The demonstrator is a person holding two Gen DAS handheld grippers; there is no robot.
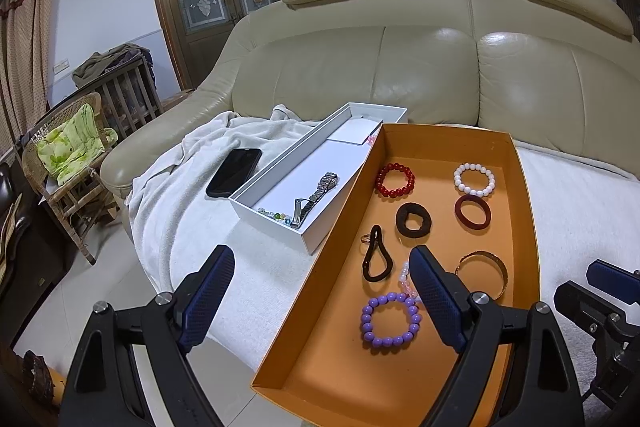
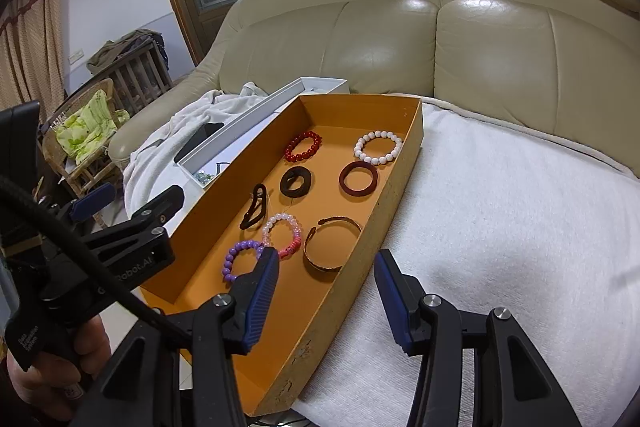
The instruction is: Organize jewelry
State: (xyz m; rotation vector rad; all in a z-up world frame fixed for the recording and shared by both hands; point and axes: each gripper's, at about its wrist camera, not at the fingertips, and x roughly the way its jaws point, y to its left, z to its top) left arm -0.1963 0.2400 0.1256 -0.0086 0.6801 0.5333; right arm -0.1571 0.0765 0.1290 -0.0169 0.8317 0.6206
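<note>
Phone (image 1: 233,171) on towel (image 1: 192,163), beige sofa (image 1: 400,67)

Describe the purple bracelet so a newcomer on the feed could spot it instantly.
Find the orange box on the white towel. At its near end lies the purple bracelet, beside the open gold cuff. It is the only ring of plain, opaque purple beads.

Left gripper (image 1: 322,291) hovering open over the orange tray's (image 1: 524,195) near end

Its blue fingers (image 1: 436,297) are straddling the tray's left wall, holding nothing, while a purple bead bracelet (image 1: 390,321) is lying just beside the right finger; a white box (image 1: 280,183) holding a metal watch (image 1: 316,197) is sitting against the tray's left side.
</note>
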